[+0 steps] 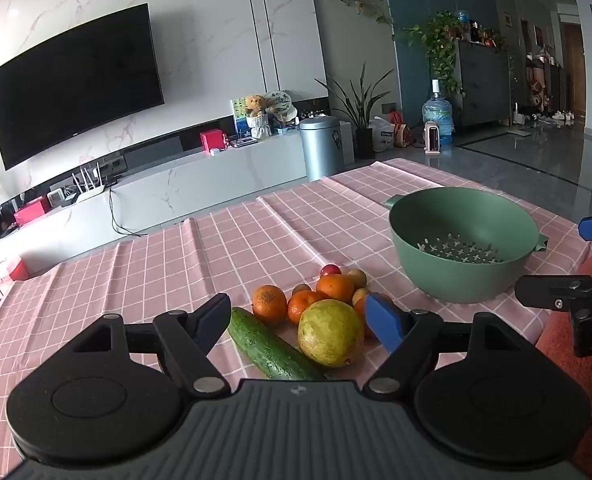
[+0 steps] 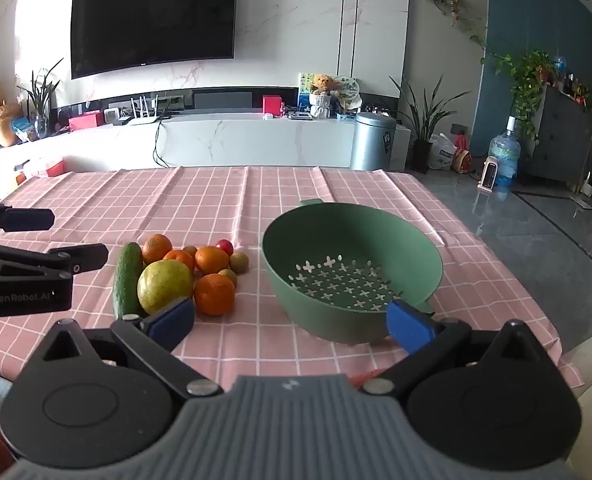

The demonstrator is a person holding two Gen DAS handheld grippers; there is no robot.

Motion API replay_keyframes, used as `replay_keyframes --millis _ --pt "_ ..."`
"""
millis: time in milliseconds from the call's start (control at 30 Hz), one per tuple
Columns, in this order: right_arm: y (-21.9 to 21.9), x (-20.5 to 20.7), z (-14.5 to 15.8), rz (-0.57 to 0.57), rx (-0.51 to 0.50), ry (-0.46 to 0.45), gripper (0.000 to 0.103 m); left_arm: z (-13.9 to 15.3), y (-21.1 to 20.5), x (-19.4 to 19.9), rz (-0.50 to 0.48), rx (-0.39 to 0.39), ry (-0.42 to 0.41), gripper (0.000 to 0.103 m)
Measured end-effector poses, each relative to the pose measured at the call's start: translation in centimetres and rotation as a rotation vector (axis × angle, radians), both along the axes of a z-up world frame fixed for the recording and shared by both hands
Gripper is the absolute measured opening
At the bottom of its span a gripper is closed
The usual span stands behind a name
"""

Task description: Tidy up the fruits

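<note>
— Pink checked tablecloth (image 2: pixel 216 208), nearest first: left gripper (image 1: pixel 300 324) and right gripper (image 2: pixel 292 320), jaws spread wide, empty.

— Then?

— Heaped fruit: green cucumber (image 2: pixel 127 280), yellow-green guava (image 2: pixel 165 285), oranges (image 2: pixel 214 294); beyond, empty green perforated colander (image 2: pixel 352 272). Risk: nudging the pile likely rolls round fruit away.

Both tongs spread wide, nothing gripped

The left tongs (image 1: pixel 302 322) tilt downward with jaws far apart, pads touching nothing. The right tongs (image 2: pixel 292 322) tilt down likewise, jaws at full spread and bare. In the right wrist view the left tongs reach in from the left edge, apart from the right.
</note>
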State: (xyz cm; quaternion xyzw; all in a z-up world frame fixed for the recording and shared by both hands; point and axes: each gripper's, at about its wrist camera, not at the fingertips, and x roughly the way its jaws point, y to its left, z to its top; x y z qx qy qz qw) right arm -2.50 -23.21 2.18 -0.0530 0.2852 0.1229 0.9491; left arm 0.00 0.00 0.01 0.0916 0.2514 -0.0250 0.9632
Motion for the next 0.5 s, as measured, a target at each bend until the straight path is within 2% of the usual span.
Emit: replay_keyframes --millis 500 --pt "0.36 0.09 -0.01 -0.001 -0.026 0.007 0.098 -0.42 -0.29 0.07 -0.010 0.013 0.014 0.090"
